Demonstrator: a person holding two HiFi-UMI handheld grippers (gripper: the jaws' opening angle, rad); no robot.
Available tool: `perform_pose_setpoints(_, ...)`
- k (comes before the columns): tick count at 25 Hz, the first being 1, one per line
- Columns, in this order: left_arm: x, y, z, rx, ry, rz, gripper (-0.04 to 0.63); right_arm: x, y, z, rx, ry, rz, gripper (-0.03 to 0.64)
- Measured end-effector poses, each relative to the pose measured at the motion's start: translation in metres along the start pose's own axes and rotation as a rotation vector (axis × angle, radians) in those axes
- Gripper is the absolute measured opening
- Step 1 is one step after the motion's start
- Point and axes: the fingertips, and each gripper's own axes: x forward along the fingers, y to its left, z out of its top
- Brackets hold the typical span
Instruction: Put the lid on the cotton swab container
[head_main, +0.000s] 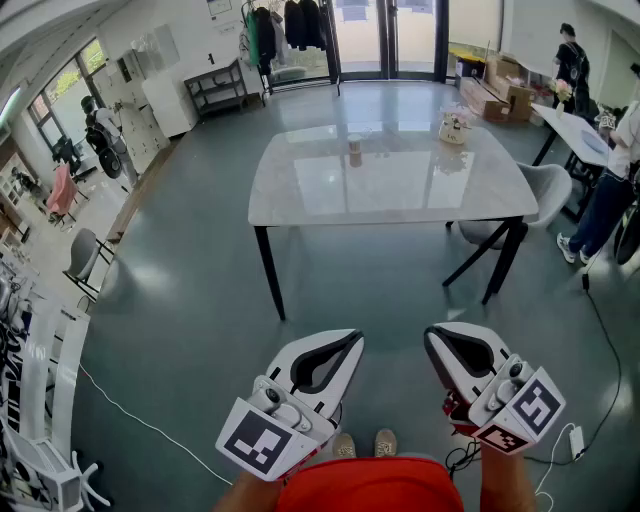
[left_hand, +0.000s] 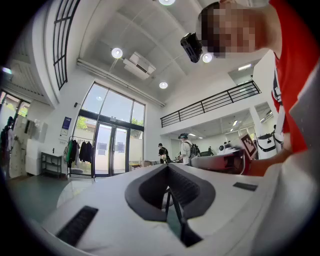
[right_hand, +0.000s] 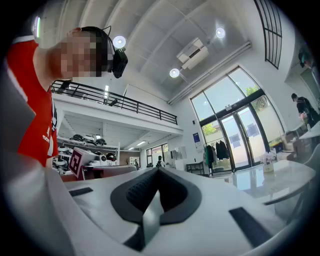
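Note:
A small cylindrical container (head_main: 354, 152) stands near the middle of the white marble table (head_main: 400, 190), far ahead of me; from here I cannot tell whether it has a lid. Both grippers are held low, close to my body and well short of the table. My left gripper (head_main: 350, 340) is shut with nothing between its jaws, and it looks the same in the left gripper view (left_hand: 167, 166). My right gripper (head_main: 432, 336) is also shut and empty, as the right gripper view (right_hand: 158, 171) confirms.
A small pale basket-like object (head_main: 455, 127) sits on the table's far right part. A grey chair (head_main: 545, 190) stands at the table's right end. People stand by another table (head_main: 575, 130) at the right. Cables (head_main: 130, 410) lie on the grey floor.

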Motion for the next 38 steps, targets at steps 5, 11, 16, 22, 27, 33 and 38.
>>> perform_pose_setpoints(5, 0.002, 0.000, 0.000, 0.000, -0.002, 0.001, 0.014, 0.001, -0.001, 0.001, -0.005, -0.004, 0.004, 0.006)
perform_pose_setpoints(11, 0.007, 0.003, -0.001, 0.002, -0.003, 0.004, 0.014, 0.002, -0.003, 0.005, 0.009, -0.021, 0.028, 0.008)
perform_pose_setpoints(16, 0.012, 0.008, 0.002, 0.011, -0.003, 0.018, 0.014, -0.003, -0.012, 0.012, 0.013, -0.041, 0.024, 0.008)
perform_pose_setpoints(22, 0.032, 0.009, 0.008, 0.036, -0.041, 0.037, 0.014, -0.014, -0.035, 0.014, -0.005, -0.045, 0.019, 0.008)
perform_pose_setpoints(27, 0.049, 0.006, 0.010, 0.028, -0.026, 0.065, 0.014, -0.029, -0.056, 0.020, -0.021, -0.037, 0.029, 0.008)
perform_pose_setpoints(33, 0.070, 0.006, 0.015, 0.044, -0.070, 0.109, 0.014, -0.040, -0.083, 0.011, -0.041, -0.009, 0.042, 0.008)
perform_pose_setpoints(38, 0.084, 0.019, 0.015, 0.047, -0.071, 0.130, 0.014, -0.033, -0.101, 0.010, -0.039, -0.001, 0.050, 0.008)
